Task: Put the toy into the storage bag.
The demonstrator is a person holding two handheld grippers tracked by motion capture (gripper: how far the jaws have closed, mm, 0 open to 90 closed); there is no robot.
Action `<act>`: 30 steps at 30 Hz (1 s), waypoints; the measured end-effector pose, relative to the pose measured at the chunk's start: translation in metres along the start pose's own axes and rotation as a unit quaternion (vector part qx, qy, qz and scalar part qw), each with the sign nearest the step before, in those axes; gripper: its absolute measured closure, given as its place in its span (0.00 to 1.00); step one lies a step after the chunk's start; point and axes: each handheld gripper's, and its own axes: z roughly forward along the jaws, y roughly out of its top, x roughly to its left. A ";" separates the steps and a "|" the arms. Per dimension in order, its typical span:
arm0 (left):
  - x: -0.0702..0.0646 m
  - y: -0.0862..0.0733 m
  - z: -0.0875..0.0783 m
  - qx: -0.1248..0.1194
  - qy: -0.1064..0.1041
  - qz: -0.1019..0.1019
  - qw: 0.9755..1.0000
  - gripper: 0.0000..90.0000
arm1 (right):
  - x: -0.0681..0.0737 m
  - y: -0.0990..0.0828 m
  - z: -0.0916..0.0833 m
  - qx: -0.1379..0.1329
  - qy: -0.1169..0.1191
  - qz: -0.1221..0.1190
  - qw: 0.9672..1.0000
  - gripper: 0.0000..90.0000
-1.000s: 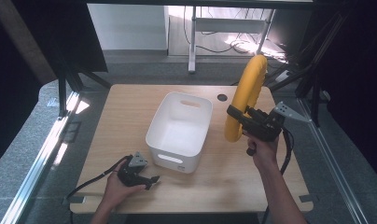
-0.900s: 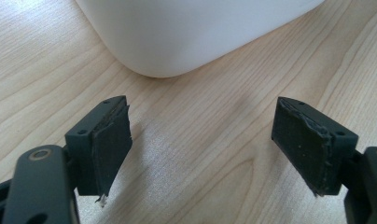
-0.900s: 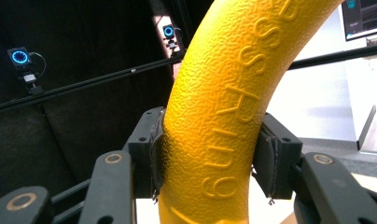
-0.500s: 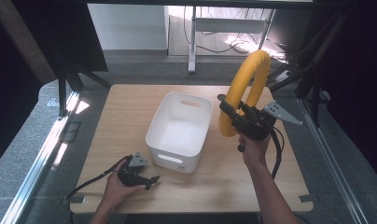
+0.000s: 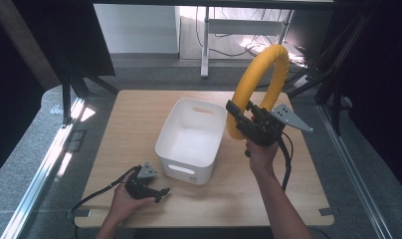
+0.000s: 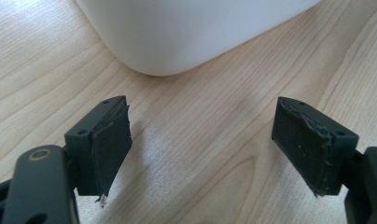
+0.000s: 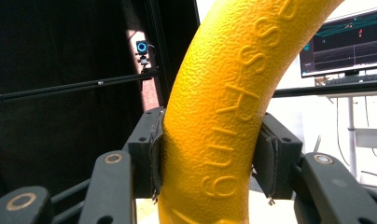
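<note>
A thick yellow foam ring (image 5: 261, 79) stands upright in the air, just right of the white plastic bin (image 5: 194, 137), with my right gripper (image 5: 237, 117) shut on its lower part. In the right gripper view both pads press into the ring (image 7: 233, 116), which carries raised lettering. My left gripper (image 5: 161, 191) rests on the table near its front edge, in front of the bin's near left corner, jaws open. In the left gripper view nothing lies between its pads (image 6: 109, 144), and the bin's rounded corner (image 6: 177, 32) is just ahead.
The wooden table (image 5: 129, 124) has bare surface left of the bin and along the front right. Black frame posts (image 5: 338, 84) rise beside the table's right and left sides. A cable (image 5: 97, 194) trails from the left gripper.
The right gripper has carried the yellow ring leftward toward the bin and a little higher, turning it so its round opening faces the camera. The left gripper has stayed put.
</note>
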 end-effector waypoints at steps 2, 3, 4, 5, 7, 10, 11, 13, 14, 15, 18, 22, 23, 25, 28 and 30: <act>0.000 0.000 0.000 0.000 0.000 0.000 1.000 0.22 | 0.003 0.001 0.002 -0.003 0.000 -0.002 1.000 0.55; 0.000 0.000 0.000 0.000 0.000 0.000 1.000 0.22 | 0.005 0.002 0.003 -0.006 -0.001 -0.002 1.000 0.55; 0.000 0.000 0.000 0.001 0.000 0.000 1.000 0.22 | 0.006 0.003 0.004 -0.007 -0.002 -0.005 1.000 0.55; 0.000 0.000 0.000 0.001 0.000 0.001 1.000 0.22 | 0.008 0.003 0.005 -0.010 -0.002 -0.008 1.000 0.55; 0.000 0.000 0.000 0.000 0.000 0.001 1.000 0.22 | 0.010 0.005 0.006 -0.013 -0.002 -0.013 1.000 0.55; 0.000 0.000 0.000 -0.002 0.001 -0.001 1.000 0.22 | 0.018 0.007 0.009 -0.021 0.001 -0.021 1.000 0.55; 0.000 0.000 0.000 -0.002 0.001 -0.001 1.000 0.22 | 0.020 0.008 0.009 -0.022 0.001 -0.024 0.999 0.55; 0.000 0.000 0.000 -0.001 0.001 0.000 1.000 0.22 | 0.025 0.010 0.011 -0.026 0.002 -0.032 0.999 0.55; 0.000 0.000 0.000 -0.001 0.001 0.001 1.000 0.22 | 0.028 0.011 0.012 -0.028 0.002 -0.036 0.999 0.55; 0.000 0.000 0.000 -0.002 0.001 -0.001 1.000 0.22 | 0.031 0.012 0.013 -0.029 0.003 -0.042 0.999 0.55; 0.000 0.000 0.000 -0.002 0.001 -0.001 1.000 0.22 | 0.039 0.014 0.017 -0.032 0.009 -0.052 0.998 0.55; 0.000 0.000 0.001 -0.001 0.001 -0.001 1.000 0.22 | 0.051 0.016 0.024 -0.033 0.023 -0.060 0.997 0.55; 0.000 0.000 0.001 -0.001 0.000 -0.001 1.000 0.22 | 0.054 0.017 0.025 -0.032 0.024 -0.063 0.997 0.55; 0.000 0.000 0.000 -0.002 0.002 -0.001 1.000 0.22 | 0.059 0.016 0.028 -0.033 0.031 -0.066 0.997 0.55; 0.000 0.000 0.000 -0.003 0.002 0.001 1.000 0.22 | 0.067 0.017 0.033 -0.033 0.042 -0.065 0.996 0.55; 0.000 0.000 0.000 -0.001 0.001 0.001 1.000 0.22 | 0.073 0.017 0.037 -0.029 0.048 -0.067 0.996 0.55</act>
